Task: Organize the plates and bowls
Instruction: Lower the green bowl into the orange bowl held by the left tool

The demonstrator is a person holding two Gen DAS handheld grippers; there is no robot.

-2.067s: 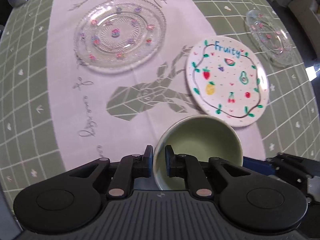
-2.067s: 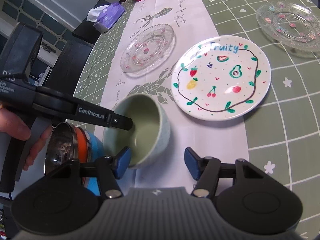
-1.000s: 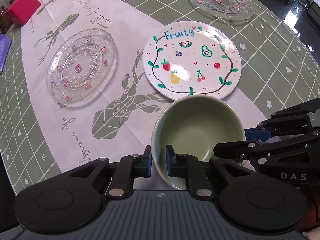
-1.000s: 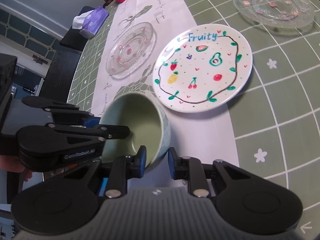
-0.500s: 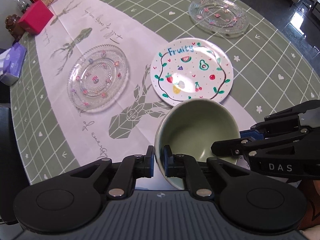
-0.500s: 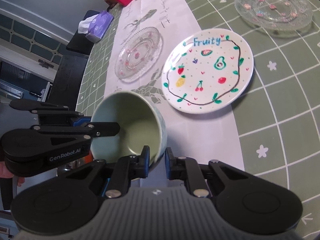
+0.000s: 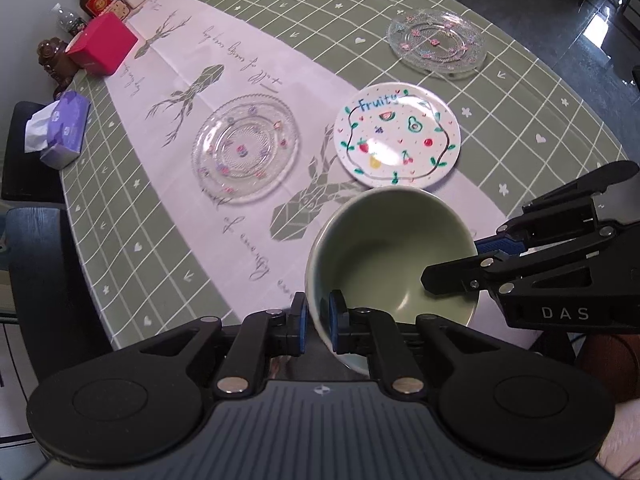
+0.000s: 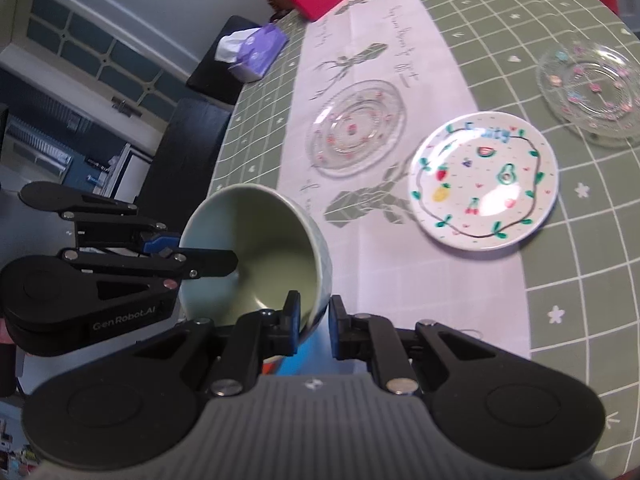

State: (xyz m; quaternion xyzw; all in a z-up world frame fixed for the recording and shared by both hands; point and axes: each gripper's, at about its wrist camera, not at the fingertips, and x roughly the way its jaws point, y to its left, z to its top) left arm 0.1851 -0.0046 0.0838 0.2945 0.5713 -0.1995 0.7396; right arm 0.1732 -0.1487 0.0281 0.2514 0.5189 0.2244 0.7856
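Left wrist view: the left hand-held gripper (image 7: 318, 319) is clenched on the near rim of a pale green glazed ceramic bowl (image 7: 384, 248), one pad outside the wall and one inside. The right hand-held gripper (image 8: 313, 320) pinches the rim at another spot in the same way, which shows plainly in the right wrist view. The second grip looks meant to steady a deep, smooth bowl that could pivot on a single thin pinch. The bowl hangs tilted above the near edge of the counter (image 7: 520, 120), clear of the cloth, mouth turned toward the left camera.

Beyond it lies a white round plate painted with fruit and the word "Fruity" (image 7: 397, 136), flat on the pale deer-print runner (image 7: 240, 60). Further left sits a clear pressed-glass plate with small pink flowers (image 7: 246, 148), and a second glass plate of the same kind (image 7: 438, 42) rests well apart on the green checked cloth. The plates lie unstacked, so the sorting seems at an early stage; the bowl probably has to travel to wherever the crockery is gathered.
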